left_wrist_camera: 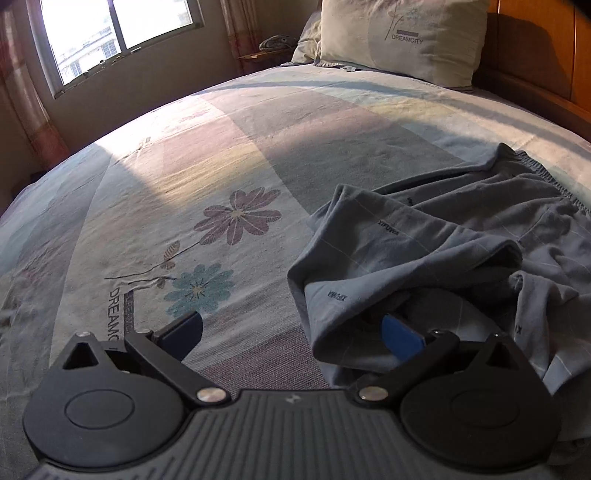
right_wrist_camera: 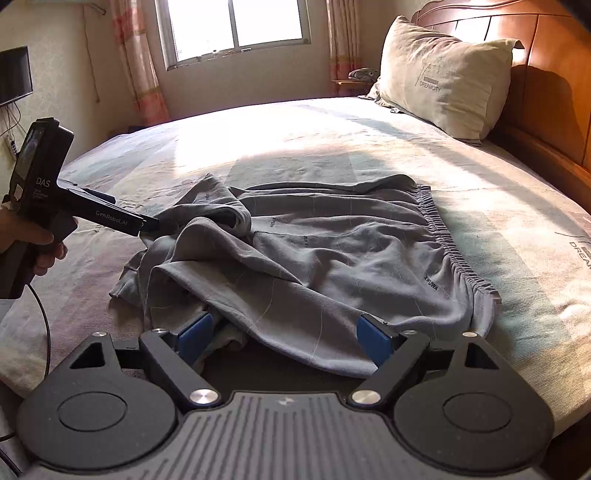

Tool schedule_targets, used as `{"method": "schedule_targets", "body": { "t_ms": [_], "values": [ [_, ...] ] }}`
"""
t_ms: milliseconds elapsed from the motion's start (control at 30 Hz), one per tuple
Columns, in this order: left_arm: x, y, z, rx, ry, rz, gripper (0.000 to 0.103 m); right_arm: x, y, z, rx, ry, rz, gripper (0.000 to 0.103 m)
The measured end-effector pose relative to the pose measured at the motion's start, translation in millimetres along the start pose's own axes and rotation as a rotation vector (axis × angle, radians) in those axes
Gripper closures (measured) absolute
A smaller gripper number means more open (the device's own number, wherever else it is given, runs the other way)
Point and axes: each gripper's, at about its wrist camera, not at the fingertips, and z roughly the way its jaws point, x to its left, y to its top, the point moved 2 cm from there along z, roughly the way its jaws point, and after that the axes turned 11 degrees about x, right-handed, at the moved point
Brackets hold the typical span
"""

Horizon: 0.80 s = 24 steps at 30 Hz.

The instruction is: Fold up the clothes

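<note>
Crumpled grey-blue shorts point(right_wrist_camera: 332, 251) with a gathered elastic waistband point(right_wrist_camera: 454, 254) lie on the flowered bed sheet point(right_wrist_camera: 480, 184). My right gripper point(right_wrist_camera: 284, 338) is open at their near hem, blue pads wide apart, with loose cloth lying between them and not pinched. In the left wrist view the shorts point(left_wrist_camera: 443, 236) fill the right side. My left gripper point(left_wrist_camera: 291, 332) is open too. One of its fingers point(left_wrist_camera: 184, 328) is over bare sheet and the other point(left_wrist_camera: 400, 339) is tucked against a folded leg edge. From the right wrist view, the left gripper point(right_wrist_camera: 149, 223) touches the shorts' left edge, held by a hand point(right_wrist_camera: 33, 243).
A beige pillow point(right_wrist_camera: 443, 74) leans on the wooden headboard point(right_wrist_camera: 546, 92) at the far right. A window point(right_wrist_camera: 236, 26) with curtains is behind the bed, and a screen point(right_wrist_camera: 14, 74) hangs on the left wall. A cable point(right_wrist_camera: 40, 314) hangs from the left gripper.
</note>
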Motion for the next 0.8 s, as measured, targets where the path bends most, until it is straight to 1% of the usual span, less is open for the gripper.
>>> {"method": "schedule_targets", "body": {
  "t_ms": [67, 133, 167, 200, 233, 367, 433, 467, 600, 667, 800],
  "values": [
    [3, 2, 15, 0.036, 0.000, -0.052, 0.001, 2, 0, 0, 0.001, -0.001, -0.005, 0.015],
    [3, 3, 24, 0.059, -0.029, -0.085, 0.000, 3, 1, 0, -0.002, -0.003, -0.008, 0.014],
    [4, 3, 30, 0.077, -0.015, -0.106, 0.000, 3, 1, 0, -0.004, -0.006, -0.009, 0.013],
    [4, 3, 34, 0.089, 0.019, -0.117, 0.000, 4, 1, 1, -0.005, -0.008, -0.010, 0.012],
    [6, 3, 36, 0.097, 0.074, -0.120, 0.000, 4, 1, 1, -0.004, -0.011, -0.011, 0.012],
    [19, 1, 29, 0.087, 0.240, -0.091, 0.000, 3, 1, 1, -0.006, -0.017, -0.014, 0.012],
    [31, 3, 26, 0.082, 0.338, -0.069, 0.000, 2, 1, 2, -0.005, -0.021, -0.013, 0.012],
    [40, 5, 25, 0.082, 0.373, -0.070, 0.000, 1, 1, 3, -0.004, -0.020, -0.010, 0.012],
    [78, 11, 23, 0.082, 0.485, -0.083, 0.000, 2, 1, 4, -0.004, -0.017, -0.008, 0.012],
    [95, 15, 24, 0.081, 0.550, -0.073, 0.000, 3, 2, 4, -0.005, -0.018, -0.012, 0.012],
    [128, 20, 26, 0.088, 0.624, -0.080, 0.000, 5, 2, 6, -0.004, -0.022, -0.014, 0.012]
  ]
}}
